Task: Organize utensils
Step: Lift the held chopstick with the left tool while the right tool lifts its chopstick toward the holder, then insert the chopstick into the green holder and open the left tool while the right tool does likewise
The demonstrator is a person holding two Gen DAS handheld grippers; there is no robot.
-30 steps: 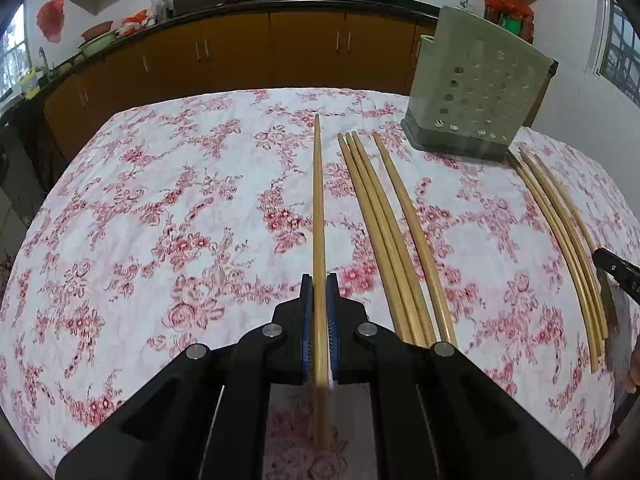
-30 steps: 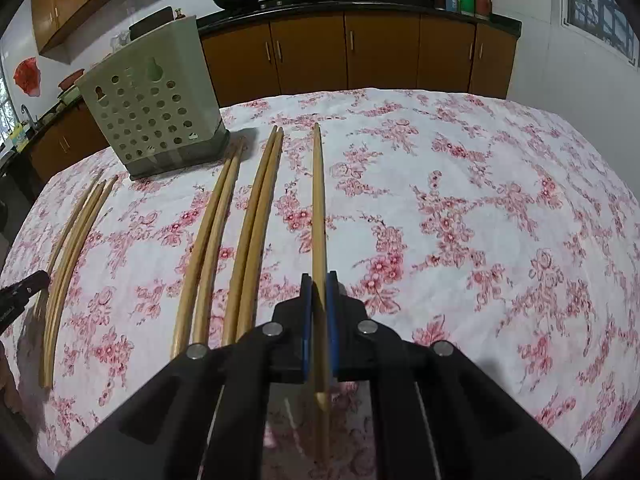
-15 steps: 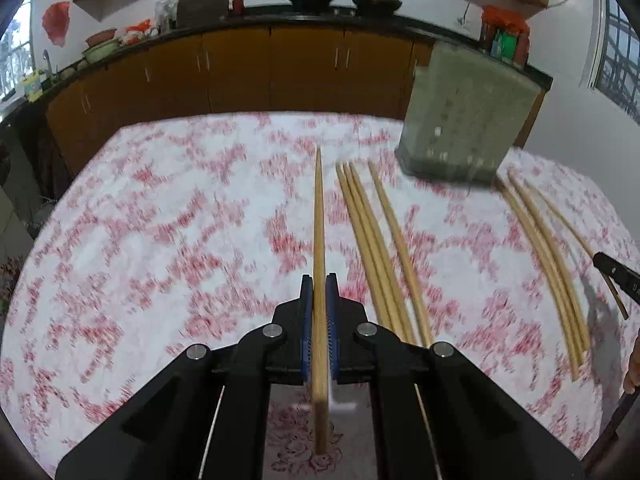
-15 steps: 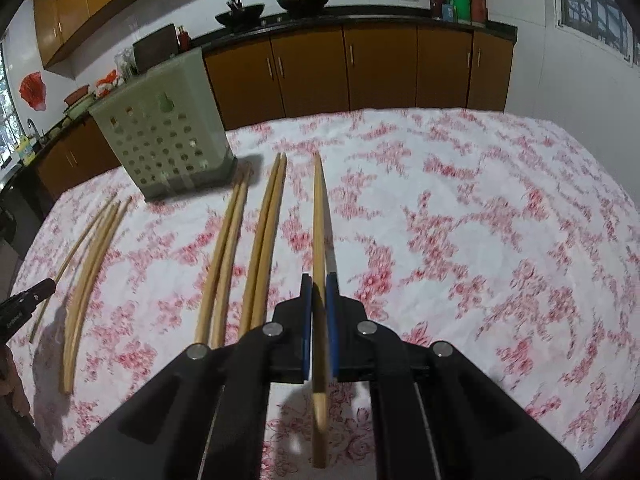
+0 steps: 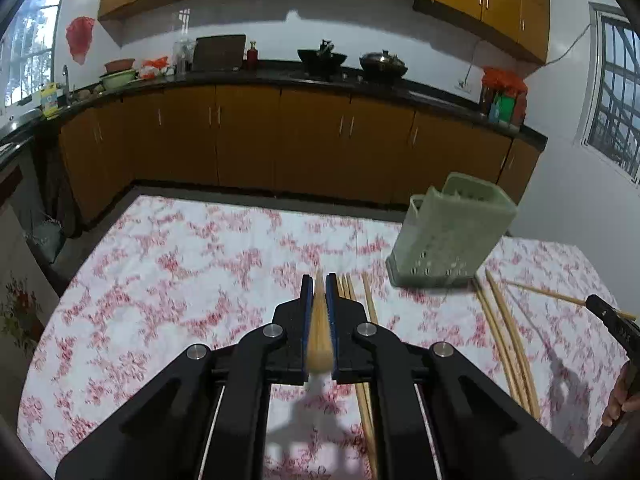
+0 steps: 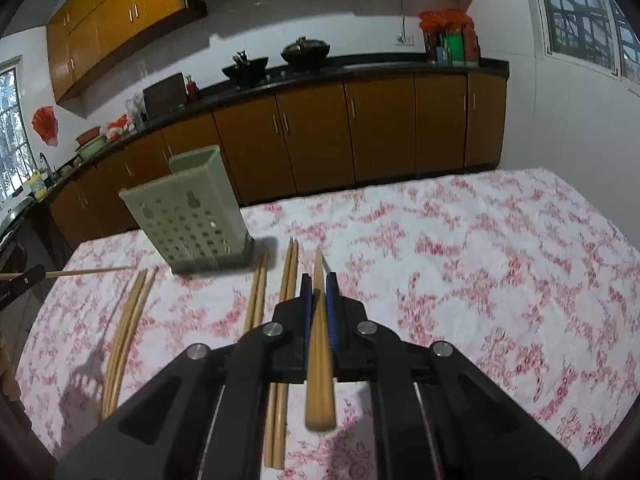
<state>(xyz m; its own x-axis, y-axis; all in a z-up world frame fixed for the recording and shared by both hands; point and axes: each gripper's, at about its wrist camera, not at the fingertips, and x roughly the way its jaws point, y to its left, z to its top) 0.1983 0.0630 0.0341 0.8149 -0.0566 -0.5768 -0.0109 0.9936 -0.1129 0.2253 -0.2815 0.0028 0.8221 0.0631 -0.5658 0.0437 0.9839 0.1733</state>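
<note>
Item: two hand-held grippers, each carrying one chopstick, over a table with a floral tablecloth (image 5: 168,264). Left gripper (image 5: 319,280): jaws narrow, clamped on a single wooden chopstick (image 5: 319,336) that ran forward between the blue pads. Right gripper (image 6: 319,280): likewise narrow, clamped on its own chopstick (image 6: 320,360), butt end projecting back toward the camera. Change recorded: a second earlier both sticks lay flat on the cloth with the jaws already closed round them; by this moment both had been lifted clear, the cloth had dropped lower in each view and the cabinets and upper wall had come into sight. Each view also showed the other gripper at its edge, its stick held out above the table. Remaining stock on the cloth: a group of loose chopsticks (image 5: 352,292) just beside the left gripper's line, a further pair (image 5: 504,340) nearer the right gripper, all lying roughly parallel. Receptacle: green perforated utensil holder (image 6: 192,224), upright at the far side of the table, apparently still empty, though its inside was not visible. Assessment: pick-up stage looked complete for these two pieces; the likely next stage was carrying them to the holder and dropping them in tip-first, with most of the sorting still outstanding.
</note>
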